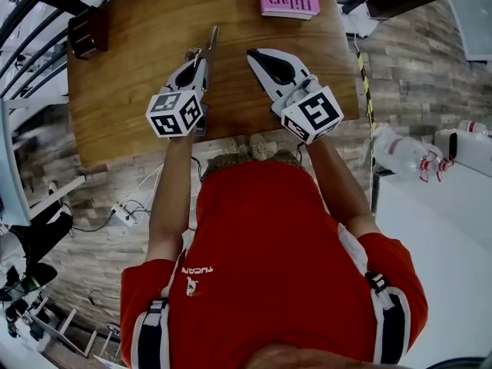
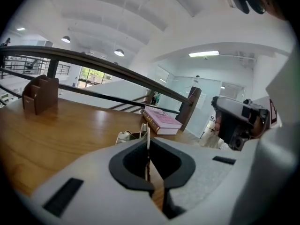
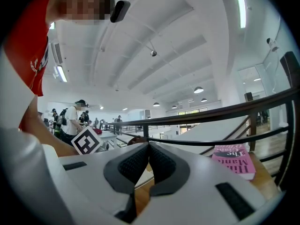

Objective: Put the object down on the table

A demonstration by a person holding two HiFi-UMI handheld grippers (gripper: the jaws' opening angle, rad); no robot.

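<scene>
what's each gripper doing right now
left gripper: jaws closed on a thin metal tool
right gripper: jaws closed, empty

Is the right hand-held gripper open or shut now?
Shut. The right hand-held gripper shows its jaw tips touching in its own view, nothing between them.
</scene>
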